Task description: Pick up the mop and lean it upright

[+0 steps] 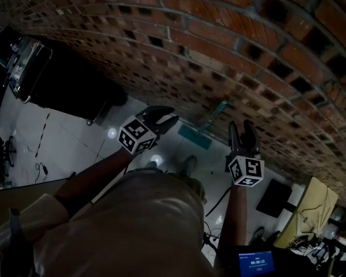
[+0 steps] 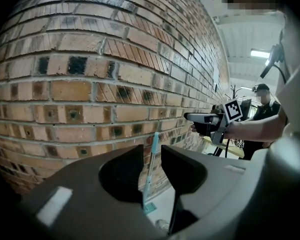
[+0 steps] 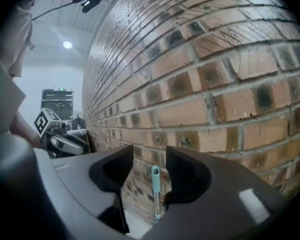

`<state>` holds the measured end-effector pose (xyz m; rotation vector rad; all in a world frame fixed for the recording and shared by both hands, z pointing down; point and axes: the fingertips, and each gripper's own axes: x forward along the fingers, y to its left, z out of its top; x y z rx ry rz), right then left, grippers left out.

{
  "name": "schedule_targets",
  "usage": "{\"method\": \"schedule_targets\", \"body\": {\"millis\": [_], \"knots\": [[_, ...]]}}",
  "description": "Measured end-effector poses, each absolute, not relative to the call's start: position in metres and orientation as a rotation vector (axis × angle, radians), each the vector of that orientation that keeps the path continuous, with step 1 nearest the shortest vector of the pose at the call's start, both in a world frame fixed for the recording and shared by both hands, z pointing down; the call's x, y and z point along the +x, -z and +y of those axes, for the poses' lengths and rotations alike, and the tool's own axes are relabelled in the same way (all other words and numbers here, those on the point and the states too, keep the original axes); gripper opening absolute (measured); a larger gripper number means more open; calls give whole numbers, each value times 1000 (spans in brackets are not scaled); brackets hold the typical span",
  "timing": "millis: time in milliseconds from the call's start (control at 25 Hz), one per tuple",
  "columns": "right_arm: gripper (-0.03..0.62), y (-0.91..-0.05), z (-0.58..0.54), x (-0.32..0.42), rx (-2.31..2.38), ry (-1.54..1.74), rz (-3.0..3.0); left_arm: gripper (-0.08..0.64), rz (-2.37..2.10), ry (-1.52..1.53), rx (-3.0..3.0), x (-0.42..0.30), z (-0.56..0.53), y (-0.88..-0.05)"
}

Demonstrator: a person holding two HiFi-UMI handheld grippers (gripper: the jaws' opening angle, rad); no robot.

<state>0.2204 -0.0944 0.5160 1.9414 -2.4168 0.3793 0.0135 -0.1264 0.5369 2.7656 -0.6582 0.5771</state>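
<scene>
The mop (image 1: 214,119) is stood upright at the floor's (image 1: 75,137) edge, leaned on the brick wall (image 1: 219,39) for support, so the left gripper (image 1: 164,118) and right gripper (image 1: 244,129) are held clear, jaws parted and empty.

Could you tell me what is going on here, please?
A person stands facing a brick wall with a gripper in each hand. The teal mop leans upright against the wall, its head on the floor. The left gripper and right gripper are both open, empty and clear of it.
</scene>
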Motion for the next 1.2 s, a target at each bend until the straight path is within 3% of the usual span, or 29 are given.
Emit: {"method": "schedule_targets", "body": {"millis": [400,920,1200], "knots": [[190,-484,-27,175,1982,-165,-2271,130,-516,-457,2818,-48,-96,-509],[186,-494,56,81,2031,-178,-2107,130,-475,-429,2844,-167,-57,-519],[155,-502,106,59,2073,-224,-2049,130,-438,-430,2866,-181,-40,-517]]}}
